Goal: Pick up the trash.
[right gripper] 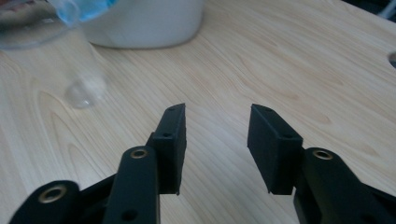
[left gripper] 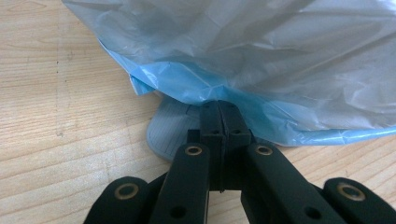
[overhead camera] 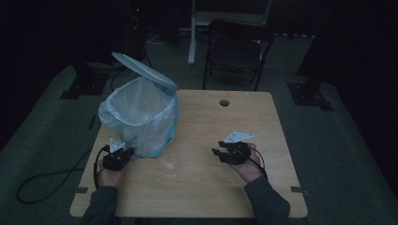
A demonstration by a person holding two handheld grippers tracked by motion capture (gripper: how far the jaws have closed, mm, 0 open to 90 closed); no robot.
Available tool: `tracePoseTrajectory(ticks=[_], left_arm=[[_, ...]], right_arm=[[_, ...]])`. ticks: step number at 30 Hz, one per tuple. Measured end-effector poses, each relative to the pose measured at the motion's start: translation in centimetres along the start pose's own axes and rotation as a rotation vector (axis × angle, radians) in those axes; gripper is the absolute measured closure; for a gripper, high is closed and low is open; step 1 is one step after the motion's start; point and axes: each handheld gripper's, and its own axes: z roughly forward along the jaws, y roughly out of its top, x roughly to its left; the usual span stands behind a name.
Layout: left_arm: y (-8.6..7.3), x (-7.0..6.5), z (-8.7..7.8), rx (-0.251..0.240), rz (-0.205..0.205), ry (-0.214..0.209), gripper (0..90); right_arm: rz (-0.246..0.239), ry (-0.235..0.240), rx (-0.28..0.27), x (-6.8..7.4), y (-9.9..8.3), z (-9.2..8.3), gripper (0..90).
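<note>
A pedal bin [overhead camera: 141, 117] with a white and blue liner [left gripper: 261, 56] stands on the left of the wooden table [overhead camera: 211, 197], its grey lid [overhead camera: 145, 70] raised. My left gripper [overhead camera: 126, 152] [left gripper: 219, 109] is shut, with its tips over the bin's grey pedal [left gripper: 170, 133] at the foot of the bin. A clear plastic cup [overhead camera: 169, 164] [right gripper: 70, 65] sits on the table in front of the bin. My right gripper [overhead camera: 217, 147] [right gripper: 217, 116] is open above bare wood to the right of the cup, with nothing between its jaws.
The bin's white wall [right gripper: 144, 23] stands behind the cup. A round hole [overhead camera: 224, 102] pierces the table's far edge. A dark folding chair [overhead camera: 234, 49] stands beyond the table. A black cable [overhead camera: 47, 180] trails off the left side onto the floor.
</note>
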Motion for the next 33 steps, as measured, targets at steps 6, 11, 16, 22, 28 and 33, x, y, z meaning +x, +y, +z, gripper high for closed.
tracePoseTrajectory(ticks=[6, 11, 16, 22, 28, 33], left_arm=[[0.0, 0.0, 0.0, -0.002, 0.0, 0.001, 90.0], [0.0, 0.0, 0.0, -0.002, -0.001, 0.0, 90.0], [0.0, 0.0, 0.0, -0.002, 0.0, -0.001, 90.0], [0.0, 0.0, 0.0, -0.002, 0.002, -0.001, 90.0], [0.0, 0.0, 0.0, -0.002, 0.002, 0.0, 90.0], [0.0, 0.0, 0.0, 0.0, 0.002, -0.001, 90.0]], right_arm=[[-0.017, 0.045, -0.011, 0.9, 1.2, 1.1, 59.1], [-0.035, 0.08, -0.003, 1.9, 2.3, 2.2, 59.1], [-0.056, 0.111, 0.002, 2.9, 3.4, 3.1, 59.0], [-0.074, 0.156, -0.014, 4.3, 4.5, 3.9, 58.9], [-0.091, 0.196, -0.015, 5.7, 5.4, 4.9, 58.6], [-0.105, 0.221, -0.02, 6.6, 6.1, 5.5, 58.4]])
